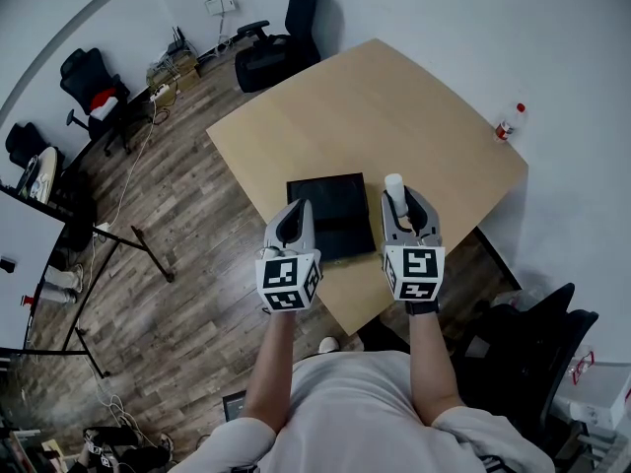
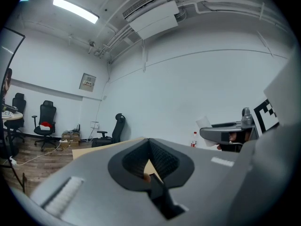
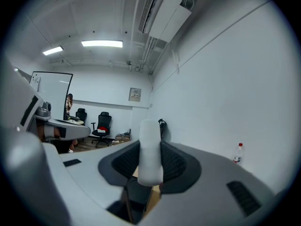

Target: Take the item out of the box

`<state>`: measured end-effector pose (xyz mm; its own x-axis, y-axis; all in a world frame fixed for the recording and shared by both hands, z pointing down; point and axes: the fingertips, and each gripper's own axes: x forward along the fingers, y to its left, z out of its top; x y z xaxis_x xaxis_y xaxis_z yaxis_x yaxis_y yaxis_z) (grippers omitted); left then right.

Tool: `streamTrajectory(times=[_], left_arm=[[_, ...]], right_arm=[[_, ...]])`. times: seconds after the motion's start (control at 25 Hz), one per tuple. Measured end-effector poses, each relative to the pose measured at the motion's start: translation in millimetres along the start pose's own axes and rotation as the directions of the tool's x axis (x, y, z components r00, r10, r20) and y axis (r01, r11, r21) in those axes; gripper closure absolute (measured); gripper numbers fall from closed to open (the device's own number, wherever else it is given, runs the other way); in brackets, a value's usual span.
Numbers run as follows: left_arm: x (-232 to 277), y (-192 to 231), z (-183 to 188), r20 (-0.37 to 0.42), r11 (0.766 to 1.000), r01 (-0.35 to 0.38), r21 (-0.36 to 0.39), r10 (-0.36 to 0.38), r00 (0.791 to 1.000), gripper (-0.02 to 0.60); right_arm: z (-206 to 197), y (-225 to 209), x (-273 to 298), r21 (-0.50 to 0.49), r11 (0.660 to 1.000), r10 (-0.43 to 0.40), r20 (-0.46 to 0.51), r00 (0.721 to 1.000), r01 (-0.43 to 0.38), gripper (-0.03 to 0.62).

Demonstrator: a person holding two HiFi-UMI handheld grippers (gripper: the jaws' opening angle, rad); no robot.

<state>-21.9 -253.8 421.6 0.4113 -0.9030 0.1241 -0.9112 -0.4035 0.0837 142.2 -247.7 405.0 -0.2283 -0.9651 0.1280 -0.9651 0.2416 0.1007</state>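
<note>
Head view: black box (image 1: 327, 205) lies flat on wooden table (image 1: 394, 97), inside too dark to tell contents. Right gripper (image 1: 404, 200) is beside the box and above the table, clamped on white cylindrical item (image 1: 394, 183), which is out of the box. Left gripper (image 1: 296, 208) is over the box's left edge. Bottle (image 1: 509, 123) stands at the table's far edge.
Left gripper view: left gripper (image 2: 149, 147) pads meet, nothing between them.
Right gripper view: right gripper (image 3: 149, 145) pads press the item (image 3: 150, 154), which is upright
</note>
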Motion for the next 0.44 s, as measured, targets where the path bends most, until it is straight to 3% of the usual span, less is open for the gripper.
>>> streamTrajectory(times=[0.44], left_arm=[[1.8, 6.6, 1.3, 0.004, 1.000, -0.007, -0.004, 0.007, 1.000, 0.572]], right_arm=[[1.5, 9.3, 7.2, -0.008, 1.000, 0.023, 0.005, 1.000, -0.023, 0.462]])
